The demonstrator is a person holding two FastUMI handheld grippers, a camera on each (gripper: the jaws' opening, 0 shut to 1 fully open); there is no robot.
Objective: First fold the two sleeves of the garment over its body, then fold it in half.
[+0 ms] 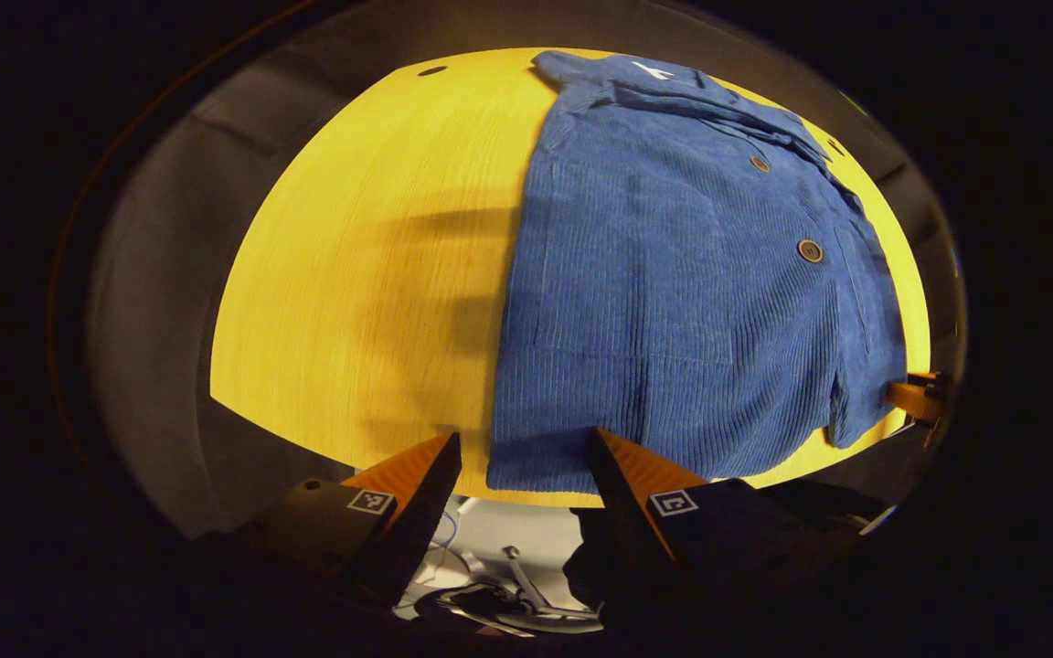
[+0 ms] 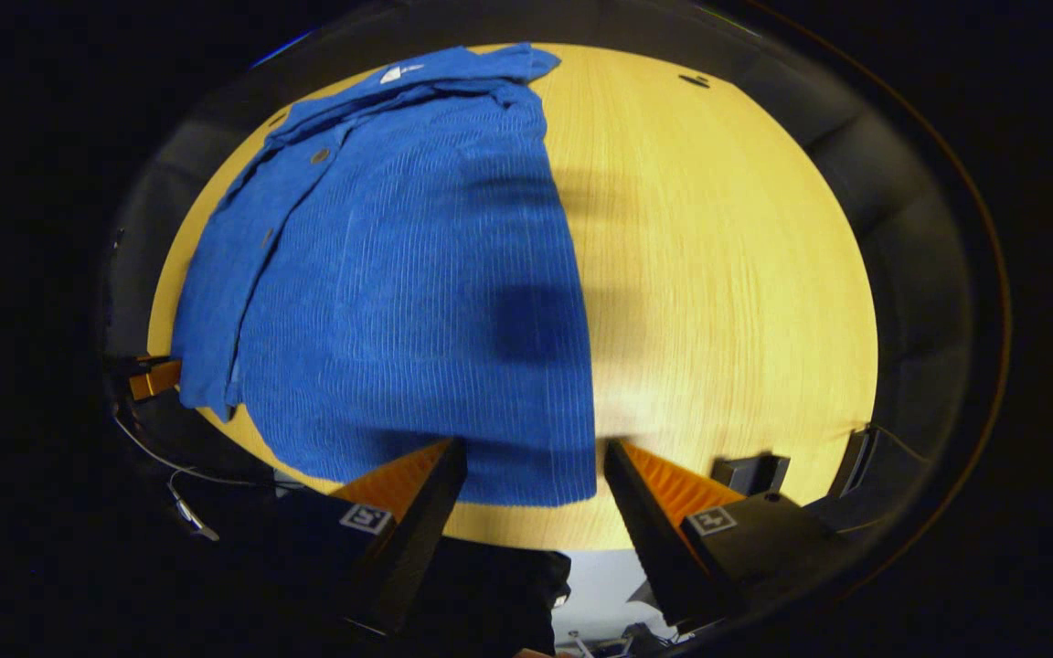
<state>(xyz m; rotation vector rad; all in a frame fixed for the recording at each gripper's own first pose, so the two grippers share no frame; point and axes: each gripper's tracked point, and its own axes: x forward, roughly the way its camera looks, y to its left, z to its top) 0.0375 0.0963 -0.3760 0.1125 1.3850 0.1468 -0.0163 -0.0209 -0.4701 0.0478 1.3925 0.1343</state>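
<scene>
A blue corduroy shirt (image 1: 673,302) with brown buttons lies flat on a round yellow wooden table (image 1: 353,302), collar at the far side, both sleeves folded in over its body. My left gripper (image 1: 526,448) hovers open just over the hem's near left corner, touching nothing. In the right gripper view the same shirt (image 2: 398,292) covers the left half of the table (image 2: 728,292). My right gripper (image 2: 536,452) stands open over the hem's near right corner, nothing between its fingers. The other gripper (image 1: 915,397) shows at the far right edge of the left gripper view.
The table's near edge runs just under both grippers, with floor and cables (image 1: 490,585) below it. A small dark hole (image 2: 696,80) sits near the table's far rim. A dark block (image 2: 750,473) stands at the table's near right edge.
</scene>
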